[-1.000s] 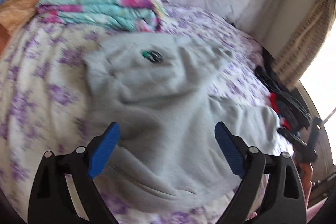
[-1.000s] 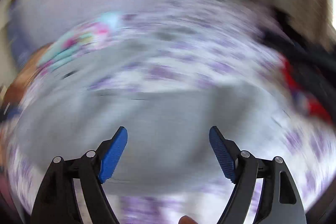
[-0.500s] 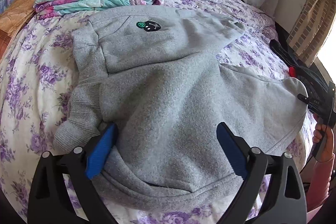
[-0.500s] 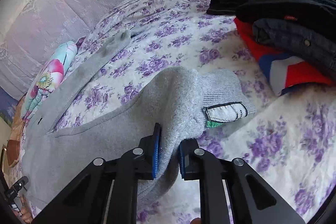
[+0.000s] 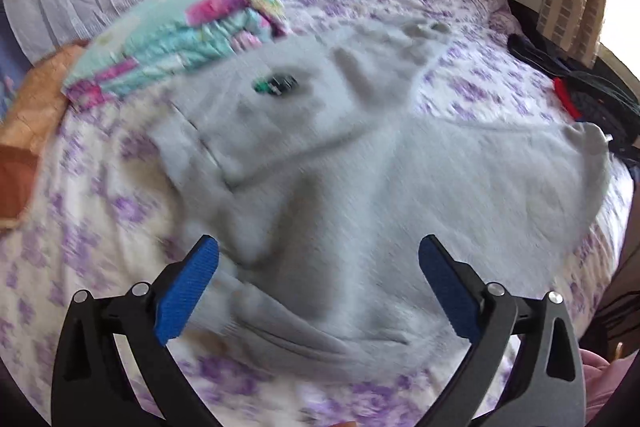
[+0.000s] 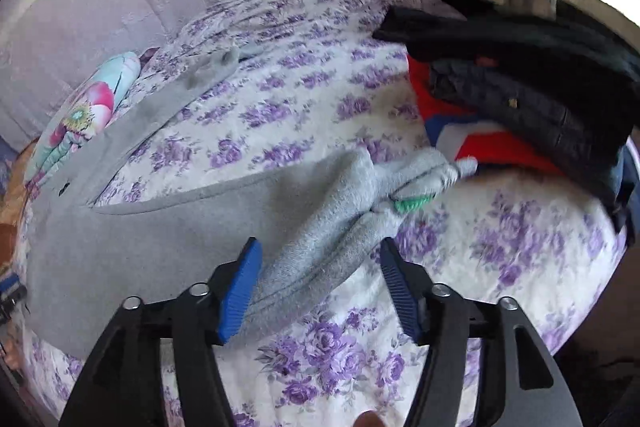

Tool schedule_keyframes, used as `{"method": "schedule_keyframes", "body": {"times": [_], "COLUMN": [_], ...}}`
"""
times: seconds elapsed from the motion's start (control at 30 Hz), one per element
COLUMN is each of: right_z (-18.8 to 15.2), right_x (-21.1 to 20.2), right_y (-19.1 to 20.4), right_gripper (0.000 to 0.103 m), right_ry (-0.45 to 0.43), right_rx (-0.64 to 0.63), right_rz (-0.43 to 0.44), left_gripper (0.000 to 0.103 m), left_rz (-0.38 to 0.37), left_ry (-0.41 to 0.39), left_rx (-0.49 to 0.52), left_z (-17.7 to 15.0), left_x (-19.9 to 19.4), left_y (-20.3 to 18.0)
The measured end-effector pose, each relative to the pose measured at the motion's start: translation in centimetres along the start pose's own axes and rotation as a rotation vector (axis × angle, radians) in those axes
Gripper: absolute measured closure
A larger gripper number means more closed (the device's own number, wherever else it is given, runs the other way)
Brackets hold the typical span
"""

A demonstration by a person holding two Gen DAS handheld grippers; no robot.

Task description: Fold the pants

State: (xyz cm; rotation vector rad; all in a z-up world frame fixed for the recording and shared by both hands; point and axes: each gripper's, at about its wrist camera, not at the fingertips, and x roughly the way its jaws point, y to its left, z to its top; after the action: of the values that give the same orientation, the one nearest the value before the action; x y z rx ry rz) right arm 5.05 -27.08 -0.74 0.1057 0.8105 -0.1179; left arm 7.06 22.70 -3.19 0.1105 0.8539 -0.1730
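Grey sweatpants [image 5: 340,167] lie spread on the flowered bedsheet [image 5: 80,227], with a small dark and green logo [image 5: 276,85] near the waist. My left gripper [image 5: 319,251] hovers over the near part of the pants, its jaws wide apart and still opening, gripping nothing. In the right wrist view one pant leg [image 6: 168,227] stretches leftward. Its ribbed cuff with a green label [image 6: 412,205] lies crumpled on the sheet [image 6: 280,115]. My right gripper [image 6: 320,255] straddles that cuff end; its jaws are opening and the pads do not press the cloth.
A folded floral quilt [image 5: 180,39] sits at the head of the bed beside an orange cloth [image 5: 28,115]. A pile of dark, red and blue clothes [image 6: 500,107] lies close to the cuff on the right. The bed's edge drops away at the right.
The right gripper, shut on the pant leg half a second ago, has let go and its jaws now stand apart over the dropped cuff. The left gripper has drawn back and rolled, its jaws slightly wider.
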Motion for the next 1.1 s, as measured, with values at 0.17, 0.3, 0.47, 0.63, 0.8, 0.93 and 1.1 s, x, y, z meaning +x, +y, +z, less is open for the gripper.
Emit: {"method": "schedule_keyframes", "body": {"times": [0.17,0.3,0.47,0.63,0.8,0.93,1.1], "right_z": [5.0,9.3,11.9,16.1,19.8,21.6,23.5], "right_x": [-5.7,-5.2,4.8,10.8,15.2,19.9,25.8], "right_y": [8.7,14.1,21.1,26.6,32.5,36.5,40.1], "right_gripper": [0.003,0.003,0.003,0.003,0.003,0.004,0.014], "right_ry": [-0.249,-0.325,0.014,0.152,0.163,0.198,0.253], "right_rx": [-0.461,-0.734,-1.047,-1.005,-1.073,-1.191,-1.265], "right_rz": [-0.098,0.047,0.131,0.249,0.324,0.364,0.371], "left_gripper": [0.005,0.005,0.005,0.005,0.005,0.005,0.005], "left_rz": [0.034,0.024,-0.066,-0.123,-0.160,-0.191,-0.202], "left_ry": [-0.059,-0.055,0.040,0.056,0.062,0.043,0.013], "left_rx": [-0.027,-0.038,-0.135,-0.155,-0.128,-0.119,-0.103], "left_z": [4.6,8.6,11.6,12.6,12.8,11.7,11.0], "left_x": [-1.0,1.3,5.9,9.1,11.9,12.5,11.5], "left_y": [3.3,6.2,9.4,10.5,10.9,11.4,12.2]}}
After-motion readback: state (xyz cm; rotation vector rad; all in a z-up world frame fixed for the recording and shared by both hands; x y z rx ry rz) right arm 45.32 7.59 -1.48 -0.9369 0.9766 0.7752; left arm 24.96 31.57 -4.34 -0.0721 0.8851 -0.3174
